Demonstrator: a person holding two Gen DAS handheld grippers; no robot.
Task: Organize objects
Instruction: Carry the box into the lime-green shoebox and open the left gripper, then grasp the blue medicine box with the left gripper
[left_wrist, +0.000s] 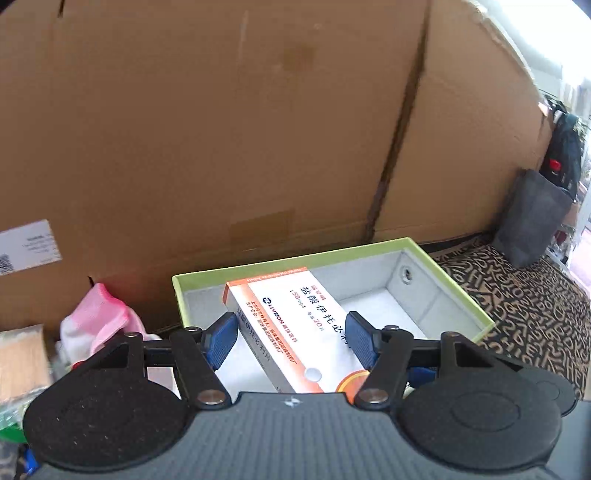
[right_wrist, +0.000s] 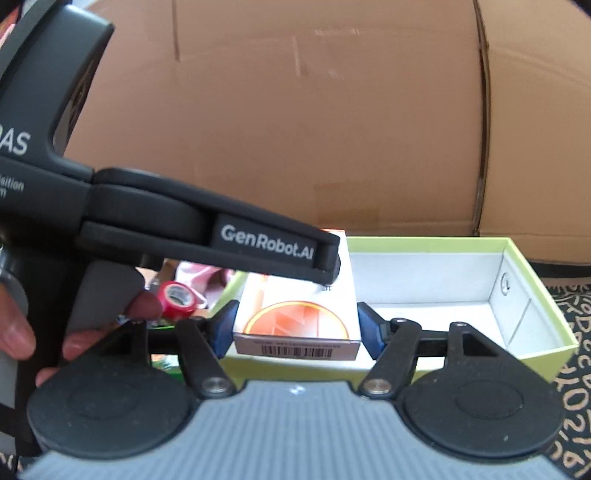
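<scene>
Two blue rubbery pads of the left gripper (left_wrist: 291, 339) sit on each side of a flat card medicine box (left_wrist: 291, 325), spread apart with a small gap to the box on both sides. Far left in this view lie a bundle of thin wooden sticks (left_wrist: 20, 363) and a soft pink and white cloth (left_wrist: 98, 321). Next comes the medicine box, white and orange with smooth sides, tilted inside a green tray (left_wrist: 458, 291) with a grey felt-like lining. Behind stands a big brown cardboard box (left_wrist: 221, 129), and to the right is a dark cloth with tan letters (left_wrist: 524, 306). From the right wrist view, a hand (right_wrist: 22, 332) grips the left tool, then comes a red roll of tape (right_wrist: 179, 299). The right gripper (right_wrist: 297, 328) has its blue pads close by the barcode end of the box, but I cannot tell if they squeeze it.
</scene>
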